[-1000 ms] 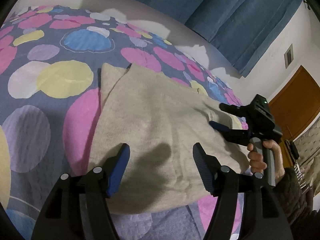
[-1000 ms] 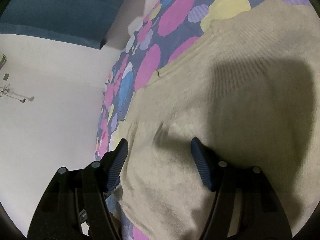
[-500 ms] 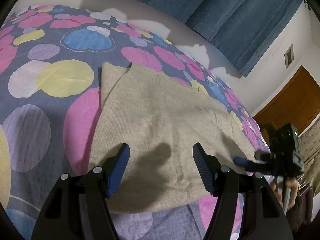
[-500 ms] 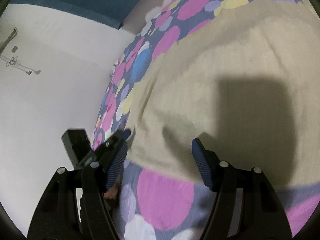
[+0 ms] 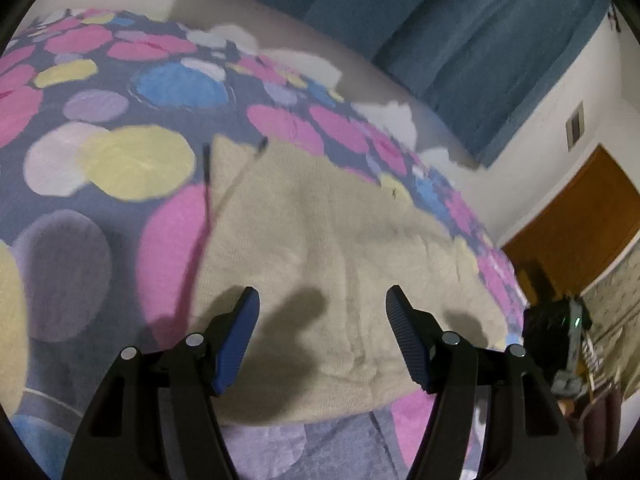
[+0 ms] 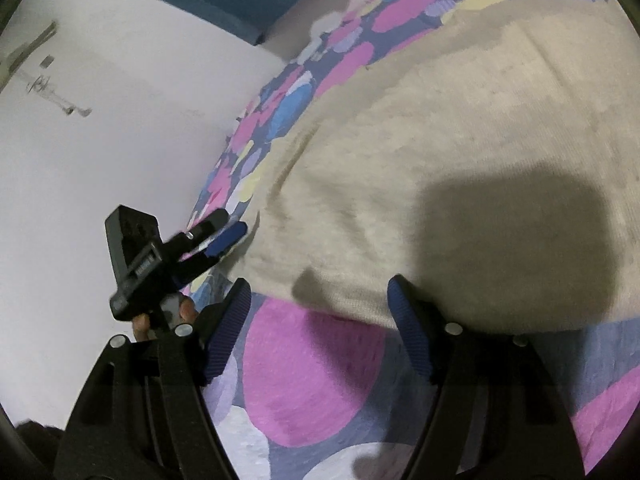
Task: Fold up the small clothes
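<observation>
on the bed, spread flat over the spotted bedcover [image 5: 120, 208], lies the beige knit garment [image 5: 332, 248]. we see its near hem running straight across just ahead of our tools, with a narrower flap folded along its left edge in the left wrist view.

our left gripper [image 5: 322, 336] hangs just over that near hem with its blue pads well apart; nothing is between them and they press on nothing, only their shadows fall on the knit. our right gripper [image 6: 320, 328] sits a little back from the hem, over a pink spot of the bedcover; its jaws are opening and they are empty too, the cloth lying just beyond the fingertips.

in the right wrist view we also catch the left gripper from the side, a hand [image 6: 160, 318] wrapped round its grip. beyond the bed are a blue curtain [image 5: 460, 40], a white wall [image 6: 100, 160] and a brown door [image 5: 580, 216].
</observation>
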`<control>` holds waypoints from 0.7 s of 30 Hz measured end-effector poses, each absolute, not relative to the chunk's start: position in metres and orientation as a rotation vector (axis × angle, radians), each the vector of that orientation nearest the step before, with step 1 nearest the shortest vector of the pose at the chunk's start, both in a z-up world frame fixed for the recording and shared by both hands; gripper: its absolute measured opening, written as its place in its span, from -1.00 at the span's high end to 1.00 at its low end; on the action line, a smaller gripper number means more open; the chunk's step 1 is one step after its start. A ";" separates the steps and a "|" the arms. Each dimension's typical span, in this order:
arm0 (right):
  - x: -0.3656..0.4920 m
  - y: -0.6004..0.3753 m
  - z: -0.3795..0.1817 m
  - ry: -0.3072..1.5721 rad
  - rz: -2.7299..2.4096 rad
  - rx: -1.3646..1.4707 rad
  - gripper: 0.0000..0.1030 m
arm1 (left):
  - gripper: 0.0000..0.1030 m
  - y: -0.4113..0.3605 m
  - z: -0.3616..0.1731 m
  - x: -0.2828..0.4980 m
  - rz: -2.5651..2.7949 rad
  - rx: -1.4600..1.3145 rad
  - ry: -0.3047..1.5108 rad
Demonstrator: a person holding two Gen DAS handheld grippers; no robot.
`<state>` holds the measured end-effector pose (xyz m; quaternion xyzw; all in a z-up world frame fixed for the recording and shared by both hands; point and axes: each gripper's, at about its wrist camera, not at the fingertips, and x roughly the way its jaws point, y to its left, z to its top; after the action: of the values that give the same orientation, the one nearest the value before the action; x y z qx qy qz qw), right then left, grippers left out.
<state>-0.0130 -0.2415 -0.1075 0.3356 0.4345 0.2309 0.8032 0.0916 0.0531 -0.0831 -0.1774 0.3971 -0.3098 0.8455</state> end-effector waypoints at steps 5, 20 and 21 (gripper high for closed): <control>-0.014 -0.244 -0.109 0.916 0.505 0.740 -0.37 | -0.30 0.084 -0.089 0.104 -0.605 -0.534 0.837; -0.017 -0.249 -0.107 0.877 0.558 0.766 -0.54 | -0.30 0.075 -0.119 0.189 -0.698 -0.567 1.107; -0.016 -0.249 -0.107 0.876 0.561 0.767 -0.54 | -0.30 0.073 -0.120 0.192 -0.706 -0.563 1.108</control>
<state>-0.0165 -0.2486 -0.1070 0.3572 0.4083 0.2615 0.7983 0.1919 0.0728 -0.1200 -0.2583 0.5079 -0.3236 0.7554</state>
